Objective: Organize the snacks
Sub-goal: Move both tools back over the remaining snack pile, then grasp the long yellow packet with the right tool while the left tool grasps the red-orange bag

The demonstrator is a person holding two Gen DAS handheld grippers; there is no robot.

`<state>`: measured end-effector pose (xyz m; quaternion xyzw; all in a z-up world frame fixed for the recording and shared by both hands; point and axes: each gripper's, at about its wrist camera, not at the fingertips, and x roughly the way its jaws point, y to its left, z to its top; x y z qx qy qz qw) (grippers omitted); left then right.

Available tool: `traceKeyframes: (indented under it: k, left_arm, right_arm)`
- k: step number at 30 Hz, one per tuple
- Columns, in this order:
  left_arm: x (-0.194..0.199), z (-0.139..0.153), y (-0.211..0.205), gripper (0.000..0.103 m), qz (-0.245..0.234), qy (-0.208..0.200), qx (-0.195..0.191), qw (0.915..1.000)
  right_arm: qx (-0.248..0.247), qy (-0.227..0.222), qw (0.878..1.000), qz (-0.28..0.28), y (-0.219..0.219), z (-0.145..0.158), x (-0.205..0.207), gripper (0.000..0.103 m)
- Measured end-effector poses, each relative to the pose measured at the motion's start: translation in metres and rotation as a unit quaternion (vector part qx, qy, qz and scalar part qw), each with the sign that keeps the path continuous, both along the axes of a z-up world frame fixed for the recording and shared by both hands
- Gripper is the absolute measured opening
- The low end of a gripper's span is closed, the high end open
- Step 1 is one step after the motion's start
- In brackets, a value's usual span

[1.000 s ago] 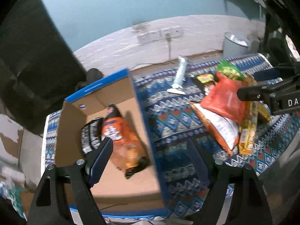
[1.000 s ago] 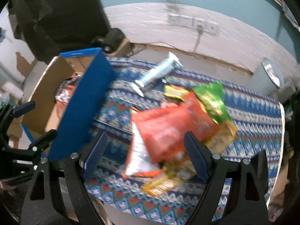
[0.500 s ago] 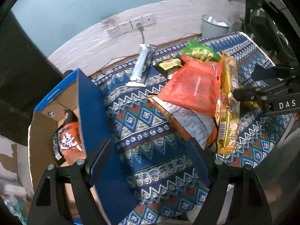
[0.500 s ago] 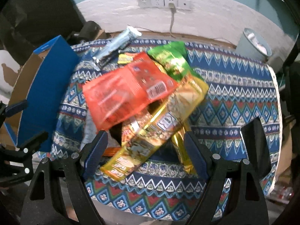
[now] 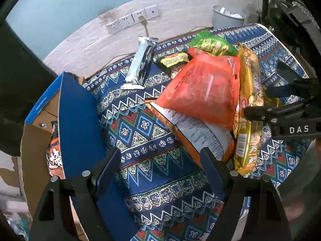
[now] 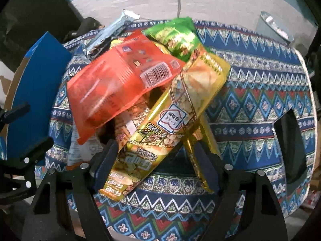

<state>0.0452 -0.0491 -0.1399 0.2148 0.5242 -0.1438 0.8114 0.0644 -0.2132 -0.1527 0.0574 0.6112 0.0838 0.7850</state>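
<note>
A pile of snacks lies on the patterned tablecloth [image 5: 140,132]: a red bag [image 5: 200,92] on top, a long gold pack [image 5: 248,108], a green bag [image 5: 210,44], an orange-and-white bag [image 5: 196,132], a small yellow bar [image 5: 174,60] and a silver bar [image 5: 140,64]. A blue cardboard box [image 5: 78,120] stands at the left with an orange packet [image 5: 53,154] inside. My left gripper [image 5: 160,162] is open, just before the pile. My right gripper [image 6: 154,154] is open, its jaws either side of the gold pack's [image 6: 170,124] near end. The red bag [image 6: 120,86] lies left of it.
A grey waste bin [image 5: 228,18] stands behind the table at the right, and it also shows in the right wrist view [image 6: 274,30]. Wall sockets [image 5: 132,20] with a plugged cable sit behind. A dark monitor-like object [image 6: 36,16] is at the back left. The table's right edge [image 6: 307,120] is close.
Both grippers have swung from the box toward the snack pile and come closer. The right gripper now straddles the gold pack's near end. Both stay open.
</note>
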Motion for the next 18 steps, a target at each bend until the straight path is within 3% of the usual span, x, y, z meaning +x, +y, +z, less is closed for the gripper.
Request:
traceKeyframes:
  k: [3,5,10,18]
  left_arm:
    - [0.002,-0.002,0.000,0.082,0.001,0.003,-0.001,1.0000]
    - [0.004,-0.001,0.000,0.082,0.002,0.005,-0.002,1.0000]
    - [0.015,0.007,-0.004,0.082,0.006,0.006,-0.017,0.9998]
    - [0.042,0.016,-0.034,0.087,-0.004,0.014,-0.053,0.9985]
  right_arm:
    - [0.015,0.002,1.000,-0.002,-0.001,-0.005,0.003,0.067]
    - [0.015,-0.002,1.000,0.006,0.003,-0.003,0.006,0.050]
    - [0.004,-0.007,1.000,0.010,-0.002,0.004,0.007,0.034]
    - [-0.031,-0.035,0.998,0.052,-0.019,0.019,0.005,0.030]
